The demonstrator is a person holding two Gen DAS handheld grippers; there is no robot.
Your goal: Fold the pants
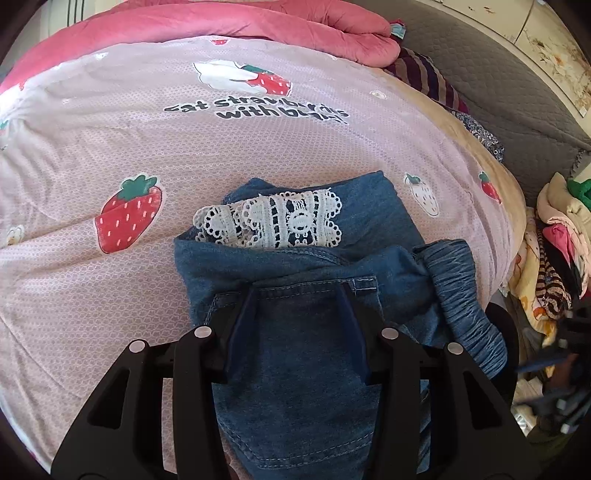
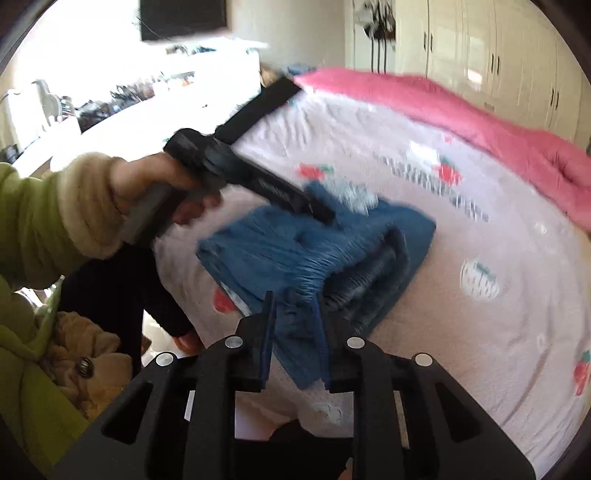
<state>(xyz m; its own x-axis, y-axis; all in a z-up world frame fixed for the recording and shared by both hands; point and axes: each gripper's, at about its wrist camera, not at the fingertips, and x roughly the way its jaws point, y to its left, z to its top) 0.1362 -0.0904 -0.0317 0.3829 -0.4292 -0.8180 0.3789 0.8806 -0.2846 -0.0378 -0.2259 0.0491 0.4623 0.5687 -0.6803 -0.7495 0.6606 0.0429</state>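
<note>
The blue denim pants (image 1: 306, 254) lie folded in a bundle on the bed, with white lace trim (image 1: 273, 221) on top and the elastic waistband (image 1: 465, 295) at the right. My left gripper (image 1: 299, 291) is open, its fingers resting on the denim by a stitched pocket. In the right wrist view the pants (image 2: 317, 251) show as a blurred bundle. My right gripper (image 2: 293, 306) has its jaws open a little around a corner of the denim, near the bed's edge. The left gripper (image 2: 314, 210) also shows there, held by a hand, over the pants.
The bed has a pink strawberry-print sheet (image 1: 110, 147) and a pink quilt (image 1: 221, 18) bunched at the far side. Striped and patterned clothes (image 1: 436, 81) lie at the bed's right edge. A heap of clothes (image 1: 554, 251) sits off the bed. White wardrobes (image 2: 480, 55) stand behind.
</note>
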